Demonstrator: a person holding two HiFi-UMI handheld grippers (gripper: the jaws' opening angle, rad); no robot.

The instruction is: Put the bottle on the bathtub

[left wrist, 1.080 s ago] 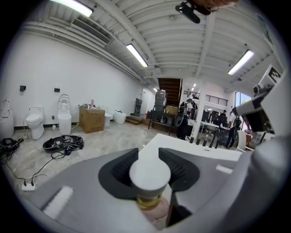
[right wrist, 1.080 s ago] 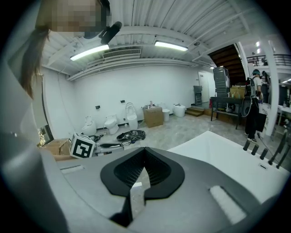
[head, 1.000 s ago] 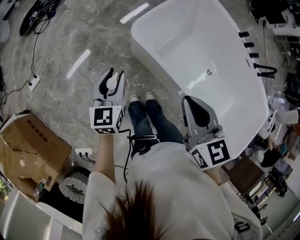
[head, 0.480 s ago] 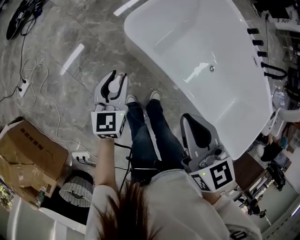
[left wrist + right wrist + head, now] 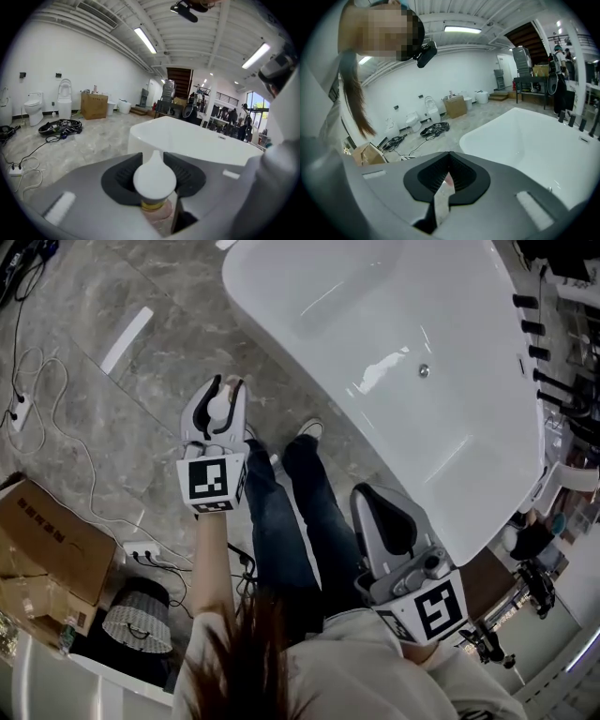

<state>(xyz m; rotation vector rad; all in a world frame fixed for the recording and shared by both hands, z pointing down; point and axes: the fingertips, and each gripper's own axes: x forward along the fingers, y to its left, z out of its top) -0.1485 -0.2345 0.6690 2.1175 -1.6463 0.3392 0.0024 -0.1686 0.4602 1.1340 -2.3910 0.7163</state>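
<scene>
The white bathtub (image 5: pixel 403 362) fills the upper right of the head view, its near rim running diagonally down past my shoes on the grey marble floor (image 5: pixel 122 409). My left gripper (image 5: pixel 224 388) sits left of centre, over the floor and just short of that rim. Its jaws pinch the bottle (image 5: pixel 218 407) around the neck, right under the cap. My right gripper (image 5: pixel 367 495), at lower right beside the rim, has its jaws pressed together on nothing. The bottle looks small and light, probably stiff plastic, and its rounded cap is smooth enough to slide. I judge that the grip below the cap is the safe one, and that the rim, glossy and curved, wants a gentle, upright set-down. From above I see only the white cap between the pads. The left gripper view adds a gold band and a pale pink, clear body beneath it, with the tub's edge ahead. The right gripper view shows the closed pads and the tub's inside.
</scene>
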